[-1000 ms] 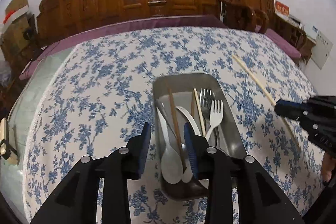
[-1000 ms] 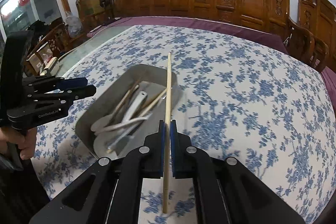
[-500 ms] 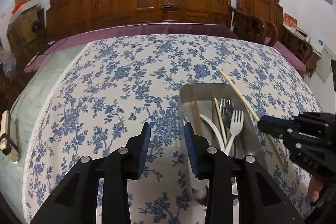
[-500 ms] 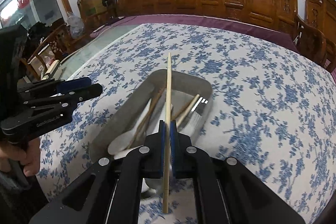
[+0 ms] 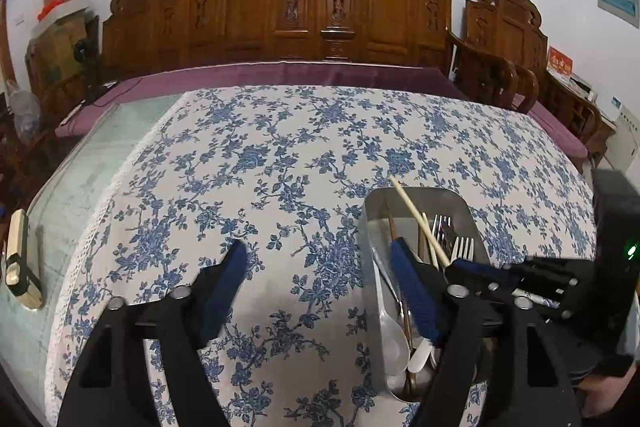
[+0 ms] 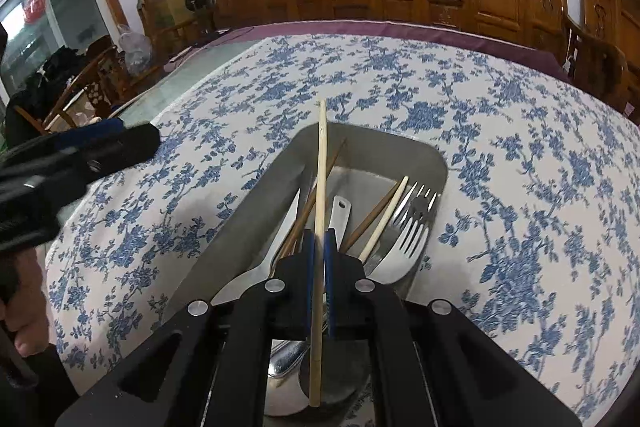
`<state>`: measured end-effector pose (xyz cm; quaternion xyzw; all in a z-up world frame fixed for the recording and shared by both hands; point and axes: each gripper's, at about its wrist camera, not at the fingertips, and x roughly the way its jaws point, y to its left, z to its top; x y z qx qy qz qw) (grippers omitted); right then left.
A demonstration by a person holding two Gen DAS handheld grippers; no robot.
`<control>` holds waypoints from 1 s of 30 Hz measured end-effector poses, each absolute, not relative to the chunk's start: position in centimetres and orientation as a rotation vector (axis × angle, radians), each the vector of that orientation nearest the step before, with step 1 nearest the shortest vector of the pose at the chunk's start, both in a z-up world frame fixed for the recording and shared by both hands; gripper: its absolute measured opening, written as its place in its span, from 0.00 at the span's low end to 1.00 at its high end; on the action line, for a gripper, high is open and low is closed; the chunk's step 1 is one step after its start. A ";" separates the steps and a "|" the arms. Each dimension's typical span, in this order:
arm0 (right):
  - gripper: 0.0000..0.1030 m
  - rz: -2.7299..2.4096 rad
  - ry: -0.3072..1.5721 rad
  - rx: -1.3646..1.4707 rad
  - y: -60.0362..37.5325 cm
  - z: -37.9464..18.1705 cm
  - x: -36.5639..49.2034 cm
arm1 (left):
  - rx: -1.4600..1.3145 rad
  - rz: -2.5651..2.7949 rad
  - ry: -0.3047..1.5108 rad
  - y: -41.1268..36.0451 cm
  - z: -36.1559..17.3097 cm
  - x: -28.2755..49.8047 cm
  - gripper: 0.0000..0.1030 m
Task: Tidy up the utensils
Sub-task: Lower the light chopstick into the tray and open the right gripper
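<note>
Over the floral tablecloth (image 5: 280,163), I hold the right gripper (image 6: 319,247) directly above the metal tray (image 6: 384,151), its pads clamped on a pale chopstick (image 6: 321,163) that runs lengthwise over the tray and points toward the far rim. The stick has not yet been let go; its near end hangs low over the tray's near end, and I cannot tell whether it touches anything there. Inside the tray a good share of the sorting looks done: a white plastic fork (image 6: 408,239) and a steel fork (image 6: 420,199) lie toward the right wall, a second pale chopstick (image 6: 384,219) and darker wooden chopsticks (image 6: 312,203) cross the middle, and spoons (image 6: 248,275) are bunched at the near end. My left gripper (image 5: 316,283) sits to the left of the tray with its jaws opening wide and nothing between them, only cloth beneath; its right finger overlaps the tray's left edge in the left wrist view, though I cannot say it touches. In neither view do I see a loose utensil left out on the cloth, so by my reading this chopstick may be among the last pieces to go in, though parts of the table lie outside both frames. What remains, as I judge it, is to lower and release the stick among its fellows.
</note>
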<state>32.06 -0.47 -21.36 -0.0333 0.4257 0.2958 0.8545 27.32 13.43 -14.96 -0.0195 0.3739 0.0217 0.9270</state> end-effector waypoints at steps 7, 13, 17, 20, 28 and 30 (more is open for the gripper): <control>0.06 0.576 0.937 -0.067 -0.4 -23.4 32.6 | -0.043 0.036 0.766 13.3 -15.1 27.3 0.86; 0.06 0.549 0.933 -0.074 -0.4 -23.3 32.8 | -0.035 0.042 0.765 13.2 -15.1 27.3 0.87; 0.07 0.569 0.933 -0.041 -0.7 -23.1 33.0 | -0.035 0.045 0.767 13.3 -15.2 27.3 0.87; 0.07 0.590 0.908 -0.032 -0.8 -22.5 32.7 | -0.033 0.047 0.769 13.3 -15.2 27.4 0.87; 0.07 0.608 0.869 -0.045 -1.3 -21.0 31.5 | -0.031 0.046 0.768 13.2 -15.2 27.3 0.87; 0.07 0.603 0.861 -0.041 -1.8 -20.6 31.2 | -0.028 0.043 0.766 13.1 -15.2 27.2 0.87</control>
